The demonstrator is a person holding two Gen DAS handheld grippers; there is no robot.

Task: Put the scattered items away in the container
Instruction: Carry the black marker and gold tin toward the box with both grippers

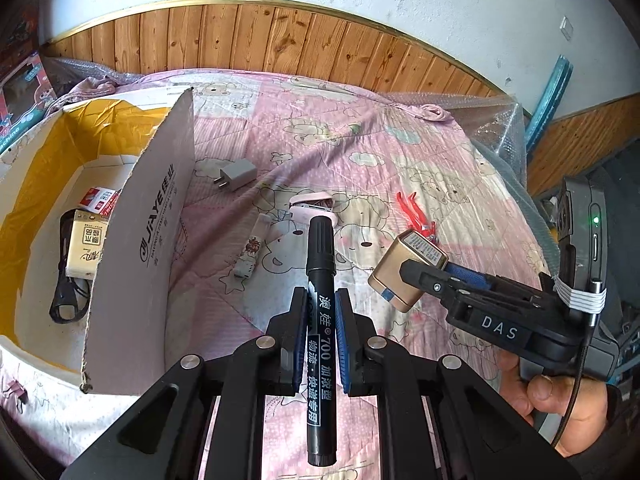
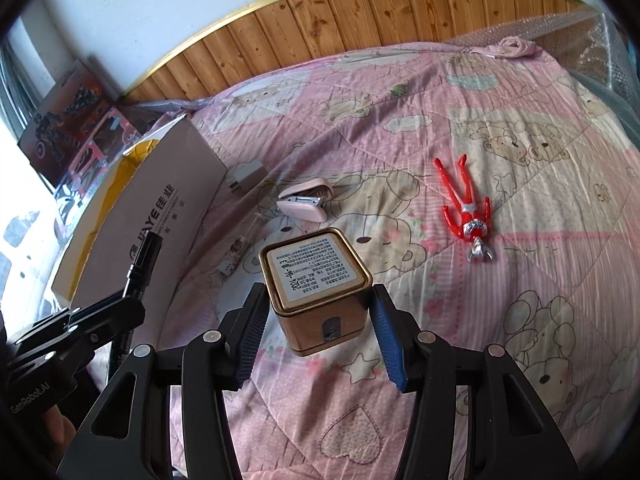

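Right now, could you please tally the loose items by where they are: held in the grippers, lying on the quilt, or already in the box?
Held in grippers: 2, black marker, gold tin
On the quilt: 4, grey charger, pink stapler, small patterned tube, red toy figure
In the cardboard box: 3 visible, red-and-white pack, cream pack, black cable
Total: 9

Glossy metal tin (image 2: 320, 292), quilted cloth bedspread (image 2: 440, 120).
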